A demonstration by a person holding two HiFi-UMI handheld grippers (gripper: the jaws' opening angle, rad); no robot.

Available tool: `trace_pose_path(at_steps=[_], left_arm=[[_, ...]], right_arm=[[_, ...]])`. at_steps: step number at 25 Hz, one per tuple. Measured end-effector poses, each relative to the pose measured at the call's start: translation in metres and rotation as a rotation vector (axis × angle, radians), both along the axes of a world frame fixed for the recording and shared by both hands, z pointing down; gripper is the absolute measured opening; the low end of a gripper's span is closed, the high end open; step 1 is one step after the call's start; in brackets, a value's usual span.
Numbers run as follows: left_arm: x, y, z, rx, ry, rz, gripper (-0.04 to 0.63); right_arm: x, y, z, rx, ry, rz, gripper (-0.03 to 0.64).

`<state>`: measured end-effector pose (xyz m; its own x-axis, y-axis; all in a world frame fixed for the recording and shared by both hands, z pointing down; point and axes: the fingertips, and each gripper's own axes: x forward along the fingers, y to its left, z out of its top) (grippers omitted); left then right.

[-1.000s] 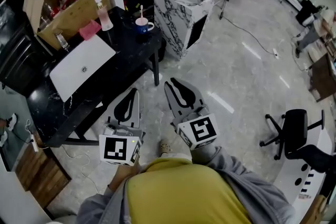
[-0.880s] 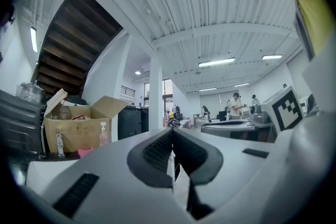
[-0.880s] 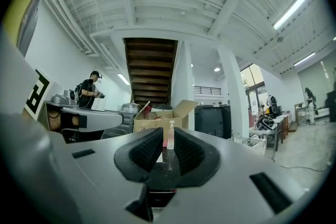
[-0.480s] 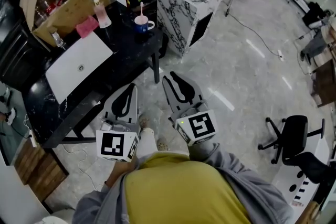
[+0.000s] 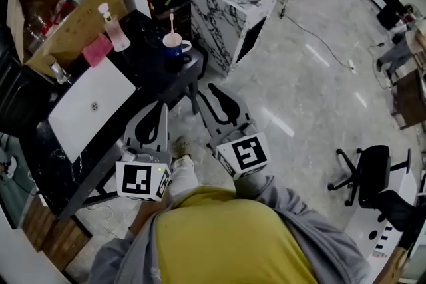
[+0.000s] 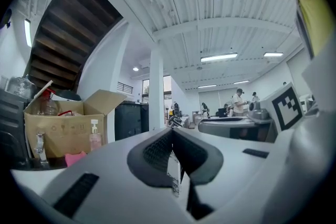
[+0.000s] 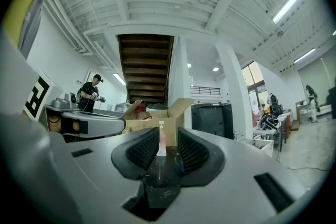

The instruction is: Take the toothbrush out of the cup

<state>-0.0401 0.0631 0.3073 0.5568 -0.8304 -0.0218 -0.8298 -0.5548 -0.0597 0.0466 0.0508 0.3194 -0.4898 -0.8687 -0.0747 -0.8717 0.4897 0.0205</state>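
Note:
A blue cup [image 5: 174,48] stands near the corner of the black table [image 5: 143,66], with a pink toothbrush [image 5: 172,22] upright in it. Both grippers are held level over the floor, short of the table's edge and well apart from the cup. My left gripper [image 5: 163,107] is shut with nothing in it; in the left gripper view its pads [image 6: 160,152] meet at the tip. My right gripper [image 5: 214,88] is open; its jaws have just been opening and hold nothing. Through its gap [image 7: 164,135] I see a pink bottle far off.
On the table are a white laptop [image 5: 90,110], a pink bottle [image 5: 113,26], a pink cloth [image 5: 98,50] and an open cardboard box [image 5: 60,10]. A marble-patterned cabinet [image 5: 229,3] stands right of the table. An office chair [image 5: 366,169] is on the floor at right.
Both grippers and the person have moved toward the table, so the cup lies closer to them. The right gripper's jaws have spread wider.

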Motion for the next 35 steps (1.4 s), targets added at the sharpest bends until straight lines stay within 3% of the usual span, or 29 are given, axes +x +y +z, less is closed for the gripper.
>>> trace_pose_path(at_steps=[7,15,25,35], left_arm=[[-0.001,-0.105,0.004,-0.01,-0.014,0.047,0.002],[-0.006,-0.199,0.018,-0.048,-0.024,0.094,0.002],[0.002,-0.243,0.041,-0.12,-0.013,0.116,0.002],[0.008,-0.269,0.05,-0.159,-0.027,0.066,0.002]], right_arm=[[-0.017,-0.108,0.01,-0.014,0.0,0.004,0.135],[-0.028,-0.206,0.046,-0.095,0.042,0.019,0.137],[-0.028,-0.267,0.087,-0.165,0.062,0.007,0.133],[-0.035,-0.312,0.115,-0.304,0.052,-0.114,0.127]])
